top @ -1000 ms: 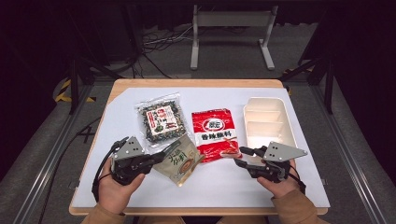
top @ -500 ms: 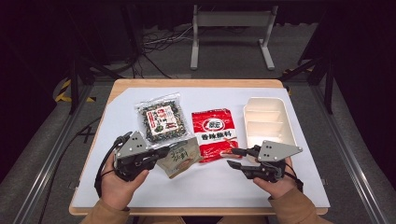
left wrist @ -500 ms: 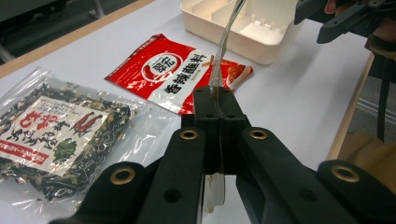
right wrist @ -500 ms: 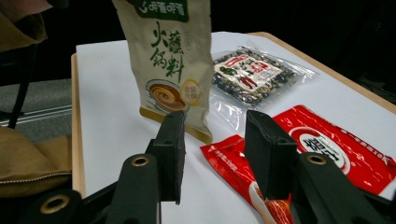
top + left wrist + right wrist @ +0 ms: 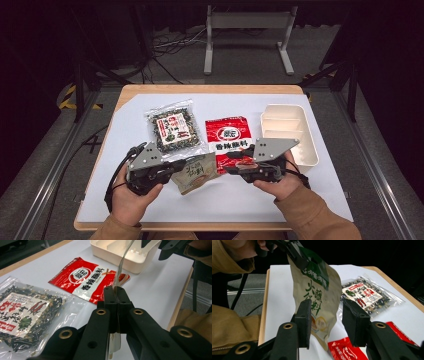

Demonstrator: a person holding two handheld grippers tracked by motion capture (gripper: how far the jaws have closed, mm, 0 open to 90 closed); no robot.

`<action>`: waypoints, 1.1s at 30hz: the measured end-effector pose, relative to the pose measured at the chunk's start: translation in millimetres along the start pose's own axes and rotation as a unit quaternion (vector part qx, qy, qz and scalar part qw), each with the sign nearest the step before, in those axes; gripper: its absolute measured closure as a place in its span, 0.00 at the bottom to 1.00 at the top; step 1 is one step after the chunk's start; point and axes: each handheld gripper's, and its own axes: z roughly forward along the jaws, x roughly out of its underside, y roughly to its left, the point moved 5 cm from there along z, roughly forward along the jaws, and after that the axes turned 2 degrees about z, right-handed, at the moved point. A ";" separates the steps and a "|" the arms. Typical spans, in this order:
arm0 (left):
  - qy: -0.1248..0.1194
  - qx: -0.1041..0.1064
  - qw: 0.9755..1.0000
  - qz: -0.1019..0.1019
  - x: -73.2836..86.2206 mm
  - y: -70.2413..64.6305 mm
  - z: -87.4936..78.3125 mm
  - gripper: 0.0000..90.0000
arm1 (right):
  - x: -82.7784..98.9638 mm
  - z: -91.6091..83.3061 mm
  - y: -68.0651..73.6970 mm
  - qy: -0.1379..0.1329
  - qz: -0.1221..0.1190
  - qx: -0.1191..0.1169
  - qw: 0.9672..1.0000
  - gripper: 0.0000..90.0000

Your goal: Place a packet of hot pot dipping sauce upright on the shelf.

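Seasoning pouch (image 5: 196,172), beige with a green top, hangs lifted off the white table cover (image 5: 150,205), pinched at its top edge in the tightly clamped left gripper (image 5: 175,167); it dangles just ahead of the right gripper (image 5: 231,169), whose jaws have just been closing and stand half wide, one pad either side of the pouch's lower face, nothing pressed yet as far as the right gripper view tells; risk now, I'd say, is the thin film swinging or twisting as that claw comes in, so a pad catches only a corner and the pouch folds or slips; the left pinch sits on a narrow strip of edge, so a sideways tug could pull it free and drop it; right beneath the right claw lies the red sachet (image 5: 229,137), close enough to be nudged or grabbed by mistake; beyond the left claw lies the clear bag of dark dried mix (image 5: 173,129); past the right claw sits the cream divided tray (image 5: 307,150), well clear.
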 end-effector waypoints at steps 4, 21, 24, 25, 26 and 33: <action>-0.008 0.006 1.000 0.004 0.8 -0.2 1.9 0.99 | -10.3 5.7 -1.9 0.011 -0.020 -0.008 1.000 0.66; -0.025 0.028 0.999 0.027 -3.0 -9.5 4.3 0.99 | -18.8 33.4 0.1 0.049 -0.050 -0.037 0.997 0.65; -0.026 0.033 0.999 0.030 -3.8 -12.3 4.3 0.99 | -18.3 37.7 -0.1 0.056 -0.051 -0.041 0.996 0.68; -0.026 0.035 0.999 0.030 -3.9 -13.0 4.5 0.99 | -18.0 39.3 -0.4 0.059 -0.050 -0.044 0.996 0.69; -0.026 0.035 0.999 0.030 -3.9 -13.0 4.5 0.99 | -18.0 39.3 -0.4 0.059 -0.050 -0.044 0.996 0.69; -0.030 0.047 0.998 0.038 -5.9 -19.9 5.3 0.99 | -17.2 45.8 2.6 0.069 -0.051 -0.072 0.994 0.79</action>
